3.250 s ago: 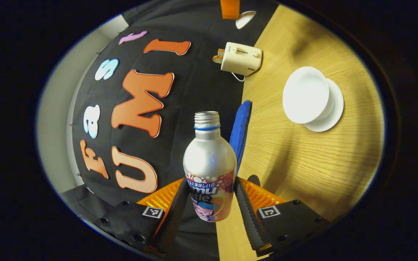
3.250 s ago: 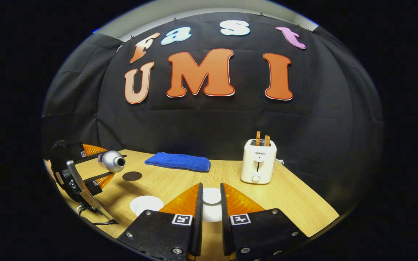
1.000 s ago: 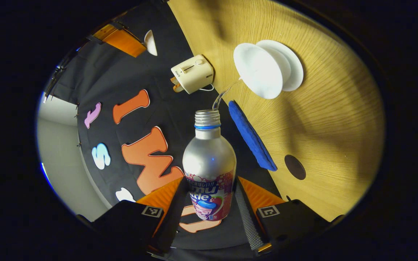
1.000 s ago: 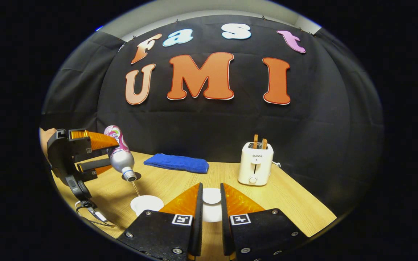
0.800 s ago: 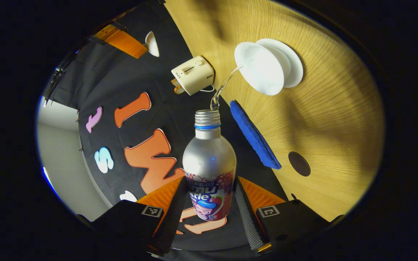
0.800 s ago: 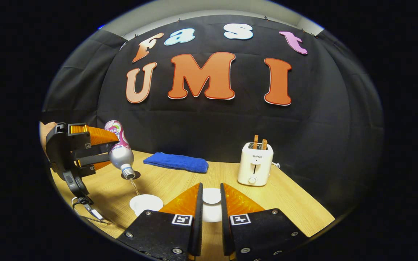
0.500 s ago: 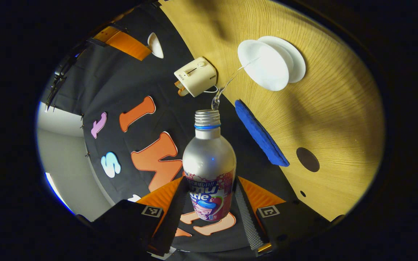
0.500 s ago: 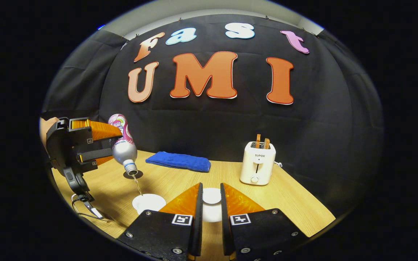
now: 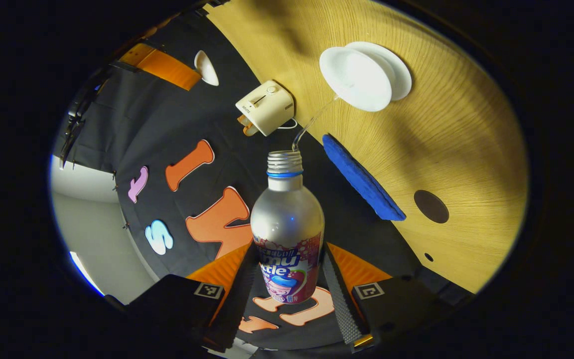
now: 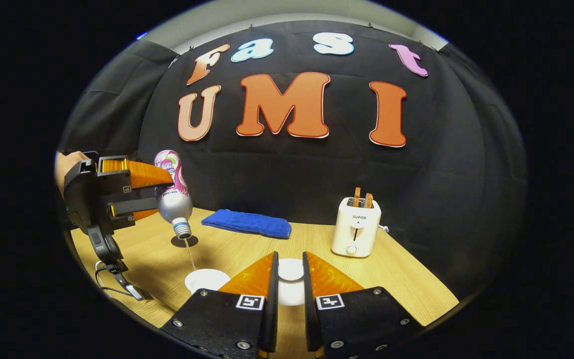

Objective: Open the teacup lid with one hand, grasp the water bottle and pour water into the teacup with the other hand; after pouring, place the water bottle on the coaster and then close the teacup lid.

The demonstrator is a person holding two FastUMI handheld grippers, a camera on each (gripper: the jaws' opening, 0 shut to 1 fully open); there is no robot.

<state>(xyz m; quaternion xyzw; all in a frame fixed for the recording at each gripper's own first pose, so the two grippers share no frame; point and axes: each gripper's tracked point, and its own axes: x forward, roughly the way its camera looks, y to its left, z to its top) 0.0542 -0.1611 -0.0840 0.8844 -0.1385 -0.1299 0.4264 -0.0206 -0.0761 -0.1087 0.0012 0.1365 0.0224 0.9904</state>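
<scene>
My left gripper (image 9: 288, 249) is shut on the silver water bottle (image 9: 287, 214), which is open at the top and tipped neck-down. A thin stream of water (image 9: 314, 117) runs from its mouth to the white teacup (image 9: 354, 80) on its saucer (image 9: 400, 67). In the right gripper view the same bottle (image 10: 173, 192) hangs in the left gripper (image 10: 164, 192) above the teacup (image 10: 207, 279). My right gripper (image 10: 290, 259) is shut on the white teacup lid (image 10: 291, 281), held off to the cup's right. The dark round coaster (image 10: 185, 241) lies bare behind the cup on the table.
A folded blue cloth (image 10: 247, 223) lies at the back of the wooden table (image 10: 396, 284). A cream toaster (image 10: 356, 227) with two slices stands at the right. A hand (image 10: 65, 167) holds the left gripper, and a cable (image 10: 117, 279) trails near the table's left edge.
The bottle has gone from roughly level to steeply neck-down over the cup, and water now flows into it. The right gripper has kept the lid nearly still.
</scene>
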